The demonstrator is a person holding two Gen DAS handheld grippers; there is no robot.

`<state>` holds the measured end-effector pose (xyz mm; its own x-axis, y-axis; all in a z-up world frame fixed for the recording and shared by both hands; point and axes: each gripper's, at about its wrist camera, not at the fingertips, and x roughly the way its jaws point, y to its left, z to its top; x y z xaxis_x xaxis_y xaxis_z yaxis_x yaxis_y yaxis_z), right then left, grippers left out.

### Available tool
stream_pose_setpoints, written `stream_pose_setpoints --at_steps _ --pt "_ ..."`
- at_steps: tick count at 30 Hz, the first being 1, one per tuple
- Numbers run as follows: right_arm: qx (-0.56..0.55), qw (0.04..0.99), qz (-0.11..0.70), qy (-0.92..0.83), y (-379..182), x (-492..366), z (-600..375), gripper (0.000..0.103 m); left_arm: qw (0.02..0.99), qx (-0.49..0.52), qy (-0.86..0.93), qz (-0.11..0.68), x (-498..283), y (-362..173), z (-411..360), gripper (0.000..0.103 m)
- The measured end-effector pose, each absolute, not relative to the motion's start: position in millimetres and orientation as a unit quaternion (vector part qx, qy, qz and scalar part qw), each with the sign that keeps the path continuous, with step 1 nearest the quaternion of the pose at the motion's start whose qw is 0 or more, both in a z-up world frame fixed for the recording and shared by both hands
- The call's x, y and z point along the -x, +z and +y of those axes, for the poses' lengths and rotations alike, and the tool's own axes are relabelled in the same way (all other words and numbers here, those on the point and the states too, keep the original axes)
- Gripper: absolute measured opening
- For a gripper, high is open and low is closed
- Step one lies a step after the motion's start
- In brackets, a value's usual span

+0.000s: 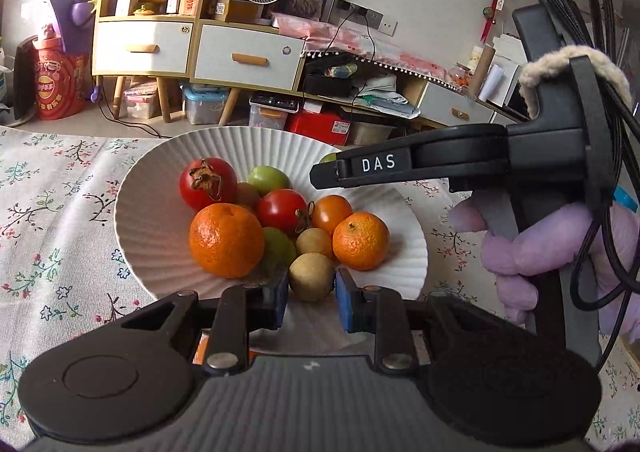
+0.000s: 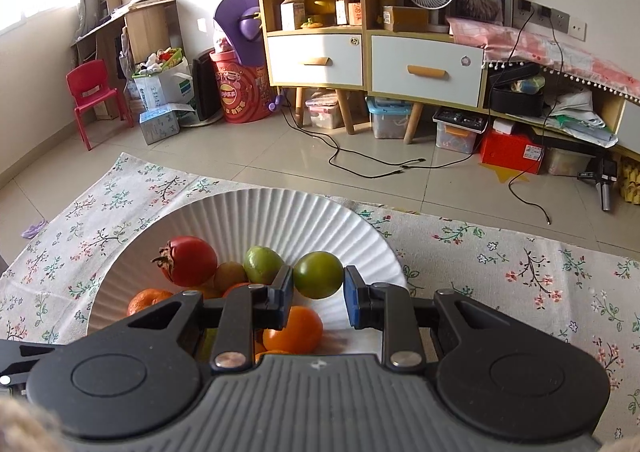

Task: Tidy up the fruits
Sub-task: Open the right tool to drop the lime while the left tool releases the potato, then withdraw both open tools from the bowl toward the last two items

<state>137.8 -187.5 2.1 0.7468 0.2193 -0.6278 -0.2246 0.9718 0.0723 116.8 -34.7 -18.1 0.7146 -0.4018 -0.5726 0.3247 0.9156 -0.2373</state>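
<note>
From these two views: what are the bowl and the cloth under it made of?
Bowl: looks like matte white ceramic, with fine radial ribs and no glare; could be moulded plastic. Cloth: woven fabric, likely cotton or linen, with a printed floral pattern, soft wrinkles and a matte surface.

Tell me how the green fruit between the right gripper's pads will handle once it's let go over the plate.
The green fruit looks round and smooth-skinned, so it would probably roll. The white ribbed plate slopes inward, so it would likely settle against the piled fruit. Its glossy skin may slip in the right gripper, whose pads seem to touch only its two sides.
</note>
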Motion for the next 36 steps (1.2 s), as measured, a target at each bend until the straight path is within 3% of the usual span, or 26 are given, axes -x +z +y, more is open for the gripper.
stream_pose_setpoints --at_steps 17,25,36 --pt "-0.001 0.928 0.353 0.120 -3.0 -145.6 -182.2 0.027 0.925 0.050 -0.194 0.323 -116.8 -16.4 -39.5 0.030" --pt "-0.015 0.935 0.336 0.108 16.3 -128.3 -191.8 0.057 0.923 0.052 -0.183 0.335 -107.7 -6.6 -38.5 0.056" --pt "-0.027 0.939 0.326 0.104 27.9 -86.9 -202.9 0.078 0.928 0.015 -0.174 0.328 -75.8 12.8 -31.2 0.084"
